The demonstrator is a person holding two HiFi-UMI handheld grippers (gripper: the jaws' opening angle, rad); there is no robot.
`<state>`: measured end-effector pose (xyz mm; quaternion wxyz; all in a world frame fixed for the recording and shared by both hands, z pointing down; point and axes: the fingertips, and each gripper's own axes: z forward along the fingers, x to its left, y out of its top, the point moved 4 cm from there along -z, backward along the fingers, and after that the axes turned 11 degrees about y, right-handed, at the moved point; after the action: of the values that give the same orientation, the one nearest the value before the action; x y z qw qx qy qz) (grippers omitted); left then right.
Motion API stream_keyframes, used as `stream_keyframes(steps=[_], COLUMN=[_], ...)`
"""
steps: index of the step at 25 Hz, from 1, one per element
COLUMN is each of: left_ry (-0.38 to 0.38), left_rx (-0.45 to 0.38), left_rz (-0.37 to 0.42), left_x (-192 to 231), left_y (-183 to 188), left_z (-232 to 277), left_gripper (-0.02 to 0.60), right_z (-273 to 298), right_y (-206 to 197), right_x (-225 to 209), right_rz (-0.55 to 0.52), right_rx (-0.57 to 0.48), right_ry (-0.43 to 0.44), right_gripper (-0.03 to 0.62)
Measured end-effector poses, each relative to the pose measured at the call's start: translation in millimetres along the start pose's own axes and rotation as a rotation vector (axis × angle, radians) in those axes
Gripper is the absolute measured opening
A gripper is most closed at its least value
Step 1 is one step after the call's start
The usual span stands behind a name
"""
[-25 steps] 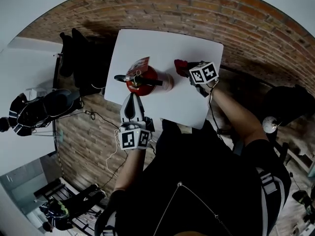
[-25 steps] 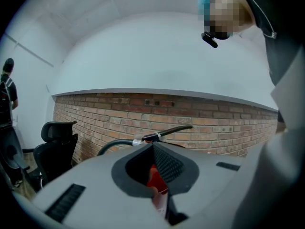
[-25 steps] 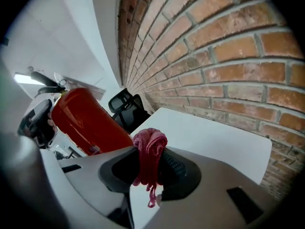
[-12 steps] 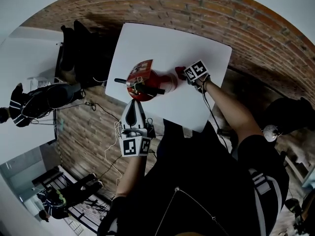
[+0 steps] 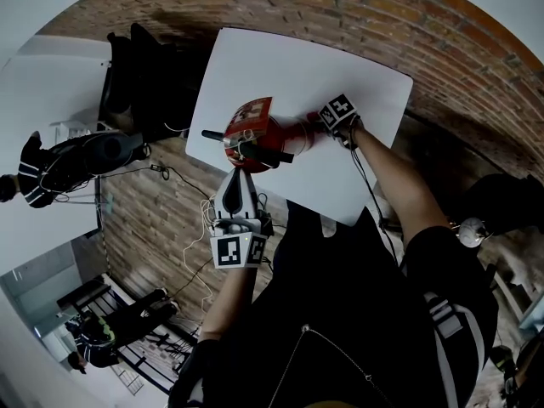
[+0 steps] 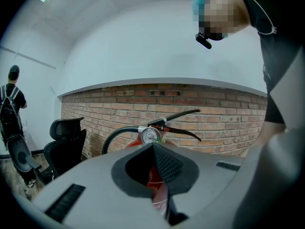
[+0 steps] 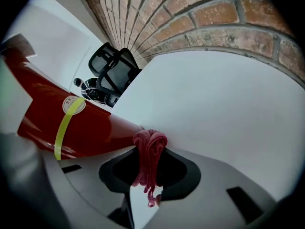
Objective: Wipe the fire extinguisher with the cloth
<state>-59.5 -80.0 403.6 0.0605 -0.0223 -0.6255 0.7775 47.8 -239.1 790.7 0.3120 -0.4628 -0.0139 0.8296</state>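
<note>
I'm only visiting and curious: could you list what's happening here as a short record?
surface: white table
object: red extinguisher, standing on the table
right gripper: shut on a red cloth, at the extinguisher's side
left gripper: shut, empty, pointing at the extinguisher
backdrop: brick wall

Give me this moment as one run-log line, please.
left gripper: shut, near extinguisher | right gripper: shut on cloth | cloth: at extinguisher

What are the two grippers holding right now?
Left gripper: closed, holding nothing.
Right gripper: closed on the red cloth.
</note>
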Motion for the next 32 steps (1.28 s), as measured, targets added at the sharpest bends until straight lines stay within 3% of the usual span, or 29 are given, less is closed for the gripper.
stream_keyframes(steps=[14,32], left_ry=[0.015,0.003], left_rx=[0.006,-0.025], left_rz=[0.007,0.004], left_x=[4.1,-0.8], left_y=[-4.6,-0.2], left_z=[-1.1,-19.4], left_gripper=[0.009,0.009], right_z=[4.9,-36.2], right_y=[9.4,15.4], right_x=[16.7,70.5], right_rz=[-0.037,-0.04], right_rx=[0.094,0.038], right_ry=[0.057,0.105], right_gripper=[0.115,0.114])
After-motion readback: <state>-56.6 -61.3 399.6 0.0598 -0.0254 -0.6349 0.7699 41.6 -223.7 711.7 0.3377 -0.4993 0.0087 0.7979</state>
